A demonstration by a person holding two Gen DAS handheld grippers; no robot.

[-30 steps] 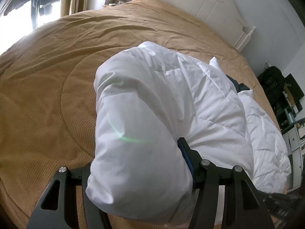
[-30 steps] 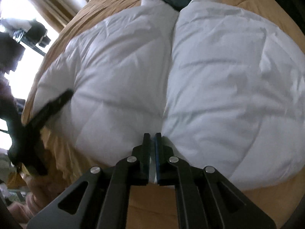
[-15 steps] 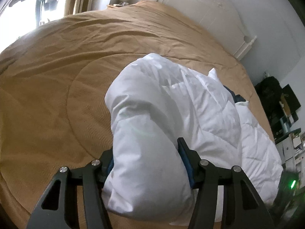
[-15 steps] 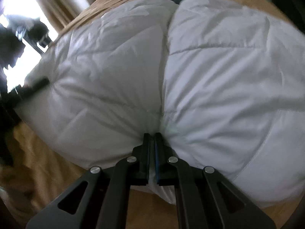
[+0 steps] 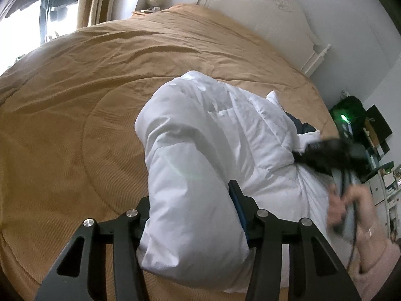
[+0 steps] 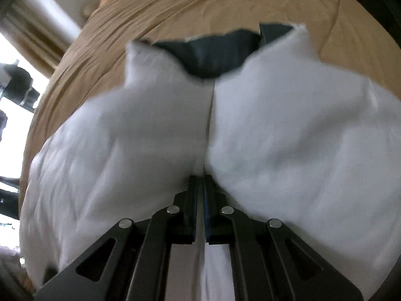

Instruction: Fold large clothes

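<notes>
Gripping puffy white jacket (image 5: 200, 165) on tan bed (image 5: 75, 115): left gripper (image 5: 193, 215) just closing, squeezing sleeve bulk at 6 o'clock; right gripper (image 6: 199, 193) pinched on hem at centre seam, dragging toward collar at 12. Risks: slippery padding popping free, fold landing crooked.

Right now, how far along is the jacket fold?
Early. Done: the white puffer jacket lies front-up on the tan bedspread, closed down the middle. In hand: the left gripper has a puffy sleeve between its jaws, which have just been closing; the right gripper is shut on the hem at the front seam. Left: no finished fold shows yet.
</notes>
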